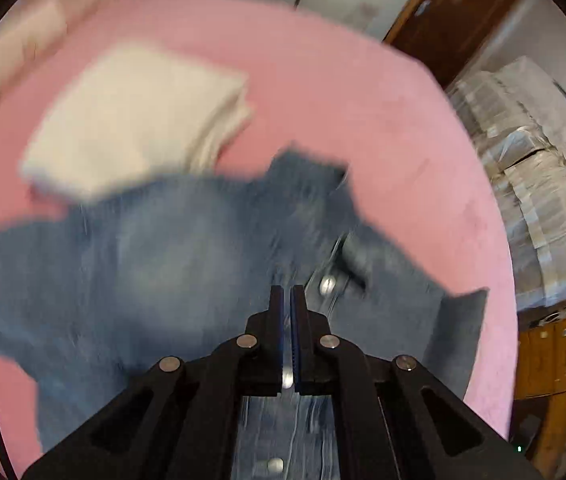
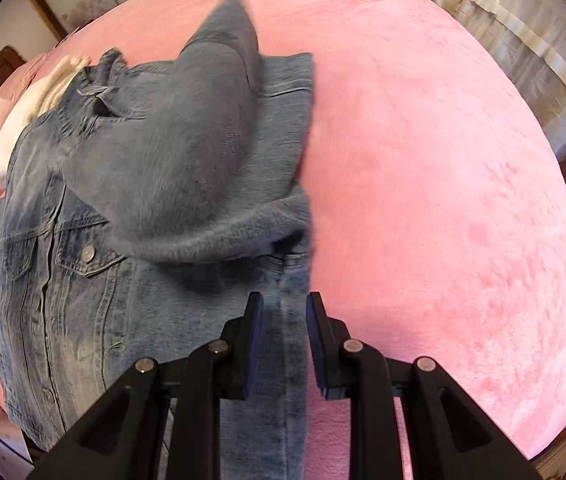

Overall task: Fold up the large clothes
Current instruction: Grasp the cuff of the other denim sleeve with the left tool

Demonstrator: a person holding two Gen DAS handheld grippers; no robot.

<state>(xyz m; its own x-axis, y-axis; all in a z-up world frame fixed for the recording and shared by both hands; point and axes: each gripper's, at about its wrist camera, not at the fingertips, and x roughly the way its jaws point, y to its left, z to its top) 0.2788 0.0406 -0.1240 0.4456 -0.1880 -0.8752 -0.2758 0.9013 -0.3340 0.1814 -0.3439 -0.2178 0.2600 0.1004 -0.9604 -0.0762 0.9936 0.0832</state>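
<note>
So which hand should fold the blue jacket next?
Probably the right. The right gripper hangs just over the denim jacket, straddling its edge, jaws apart. The left gripper is shut on nothing, up above it.

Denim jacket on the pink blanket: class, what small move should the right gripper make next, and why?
Probably close the right gripper on the strip of denim jacket between its open fingers. One sleeve already lies folded across the front, and the left gripper is shut with no cloth visibly pinched, so the right-hand edge looks like the next part to fold.
</note>
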